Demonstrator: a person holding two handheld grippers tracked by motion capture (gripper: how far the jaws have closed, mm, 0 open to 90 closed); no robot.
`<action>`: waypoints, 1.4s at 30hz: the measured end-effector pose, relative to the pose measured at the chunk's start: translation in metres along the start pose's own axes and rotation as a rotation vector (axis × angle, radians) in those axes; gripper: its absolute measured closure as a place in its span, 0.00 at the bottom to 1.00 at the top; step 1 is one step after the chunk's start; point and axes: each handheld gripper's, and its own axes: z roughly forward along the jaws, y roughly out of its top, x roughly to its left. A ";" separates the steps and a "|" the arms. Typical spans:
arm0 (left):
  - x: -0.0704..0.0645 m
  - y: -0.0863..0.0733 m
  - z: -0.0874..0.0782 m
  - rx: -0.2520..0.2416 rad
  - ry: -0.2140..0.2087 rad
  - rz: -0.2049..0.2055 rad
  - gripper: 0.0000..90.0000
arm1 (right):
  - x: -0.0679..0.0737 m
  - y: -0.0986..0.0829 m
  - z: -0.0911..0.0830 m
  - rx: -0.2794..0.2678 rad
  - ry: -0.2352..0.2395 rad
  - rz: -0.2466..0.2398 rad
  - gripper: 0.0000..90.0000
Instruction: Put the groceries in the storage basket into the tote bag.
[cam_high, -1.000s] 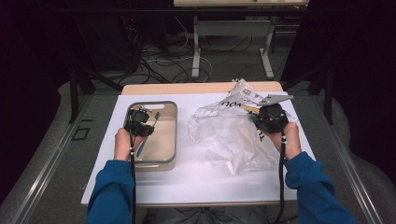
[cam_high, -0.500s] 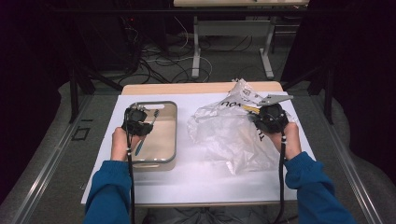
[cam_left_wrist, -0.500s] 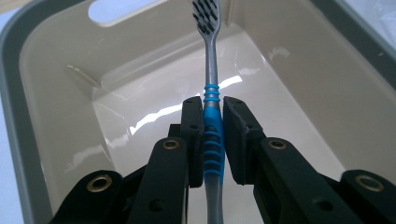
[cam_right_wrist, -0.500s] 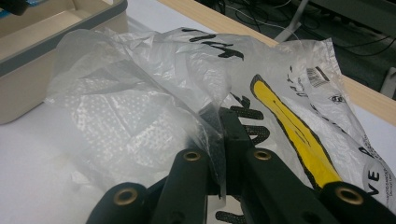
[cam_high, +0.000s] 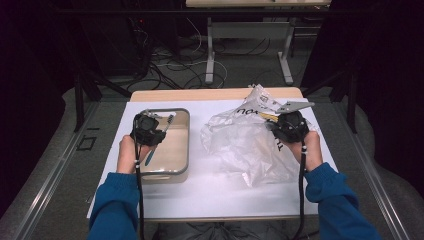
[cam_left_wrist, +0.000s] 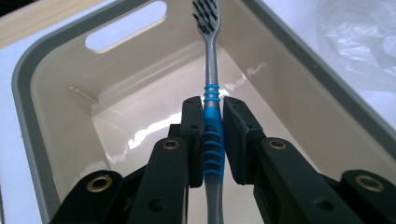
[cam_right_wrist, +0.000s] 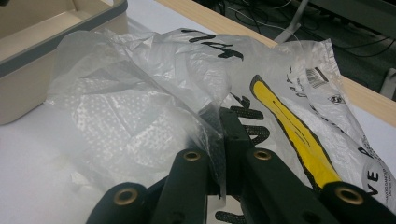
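The left gripper (cam_left_wrist: 214, 135) is clamping its two jaws on the blue ribbed grip of a toothbrush (cam_left_wrist: 211, 79), and it is holding the brush over the open cream tub (cam_left_wrist: 42, 107) with the grey rim. The bristled head is pointing away toward the tub's far wall, just short of the slotted handle hole. In the high view the left gripper (cam_high: 146, 129) is sitting above the tub (cam_high: 183, 165), and the brush's blue lower handle is hanging down inside it.

The step in hand is, by my reading, laying the brush in the tub. To do that well, the person should be lowering the brush until the handle is lying along the tub's floor, keeping it lined up with the long walls so the head is not catching the rim, and only then easing the jaws apart.

Across the white table cover (cam_high: 215, 190), the right gripper (cam_right_wrist: 223, 154) is pinching a fold of the crumpled clear plastic bag (cam_right_wrist: 140, 107), jaws together on the film. In the high view the right gripper (cam_high: 289, 126) is holding the bag (cam_high: 245, 145) at its right edge, well apart from the tub; keeping that hand quiet is wise, so the bag is not dragging toward the tub
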 end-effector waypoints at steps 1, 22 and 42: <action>-0.001 0.001 -0.002 0.001 -0.004 0.008 0.88 | 0.000 0.000 0.000 0.000 0.000 0.000 1.00; -0.040 0.012 -0.020 -0.037 -0.045 0.115 0.88 | 0.001 0.000 0.001 -0.004 -0.003 -0.004 1.00; -0.081 0.017 -0.025 -0.064 -0.126 0.216 0.88 | 0.002 0.000 0.002 0.000 -0.004 -0.008 1.00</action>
